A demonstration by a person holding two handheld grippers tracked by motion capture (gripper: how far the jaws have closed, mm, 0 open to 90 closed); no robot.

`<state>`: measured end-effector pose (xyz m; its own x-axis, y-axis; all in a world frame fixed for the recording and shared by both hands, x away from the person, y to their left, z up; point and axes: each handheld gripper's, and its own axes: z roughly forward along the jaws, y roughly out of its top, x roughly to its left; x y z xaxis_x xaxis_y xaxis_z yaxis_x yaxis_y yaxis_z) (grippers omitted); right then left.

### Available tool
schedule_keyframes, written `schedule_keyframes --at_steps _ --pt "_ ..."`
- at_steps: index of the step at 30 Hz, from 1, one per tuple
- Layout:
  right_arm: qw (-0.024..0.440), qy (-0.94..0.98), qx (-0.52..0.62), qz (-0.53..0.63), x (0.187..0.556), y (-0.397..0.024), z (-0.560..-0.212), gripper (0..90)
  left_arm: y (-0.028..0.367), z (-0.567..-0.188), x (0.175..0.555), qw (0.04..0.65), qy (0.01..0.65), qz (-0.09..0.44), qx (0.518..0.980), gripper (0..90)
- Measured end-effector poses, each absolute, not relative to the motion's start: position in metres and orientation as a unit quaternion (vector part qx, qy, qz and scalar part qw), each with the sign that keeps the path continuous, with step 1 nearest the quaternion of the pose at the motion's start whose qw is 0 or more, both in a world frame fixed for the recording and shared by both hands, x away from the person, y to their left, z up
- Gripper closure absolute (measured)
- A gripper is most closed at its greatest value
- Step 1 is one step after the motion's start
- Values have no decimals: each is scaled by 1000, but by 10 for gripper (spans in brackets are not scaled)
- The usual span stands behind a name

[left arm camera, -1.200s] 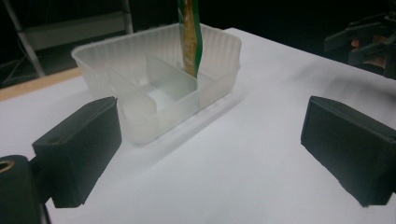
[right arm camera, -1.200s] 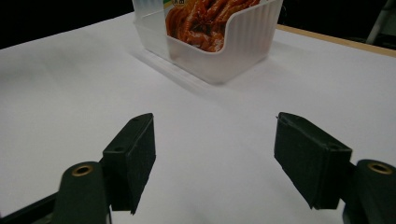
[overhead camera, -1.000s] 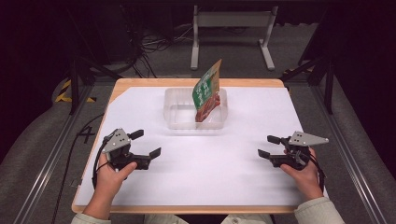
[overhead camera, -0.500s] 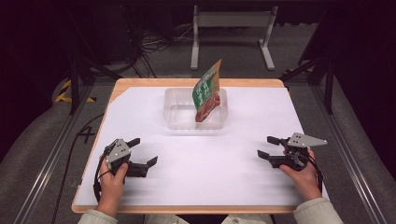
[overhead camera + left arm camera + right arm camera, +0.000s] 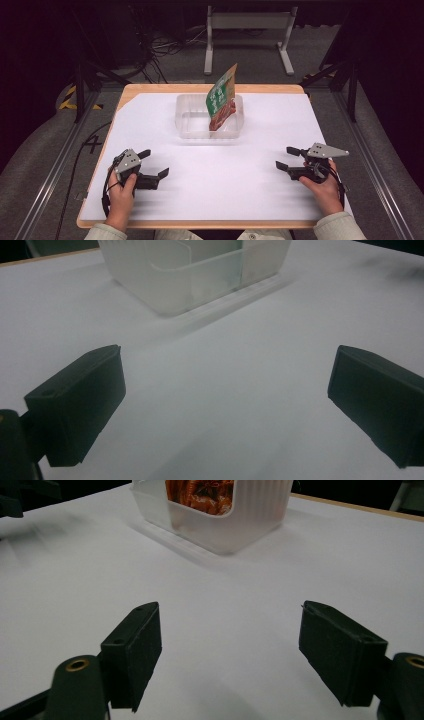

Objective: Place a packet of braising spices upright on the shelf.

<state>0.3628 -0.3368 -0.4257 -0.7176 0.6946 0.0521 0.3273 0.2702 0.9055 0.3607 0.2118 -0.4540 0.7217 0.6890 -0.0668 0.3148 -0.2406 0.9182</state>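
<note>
Both grippers stand wide and empty, the right gripper [image 5: 291, 161] having just opened its jaws further with nothing between them, and the left gripper [image 5: 152, 167] resting low near the front of the white table cover [image 5: 260, 185]. Nearest to them is the green and red printed snack pouch [image 5: 221, 98], which stands tilted on its lower corner inside the clear ribbed plastic tub [image 5: 186, 116] at the far middle of the cover, its top leaning out over the tub's rim. Seen from the tub, each gripper lies well apart, toward the person's side, one to each flank. The likely trouble is the pouch's lean: a nudge on the light tub wall could topple it, and a one-sided pinch on the slick film could slide off or crush it.
</note>
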Motion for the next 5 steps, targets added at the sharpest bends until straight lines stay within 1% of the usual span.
schedule_keyframes --at_steps 5 --pt "182 775 331 506 363 -337 -426 249 212 -454 361 523 327 178 767 25"
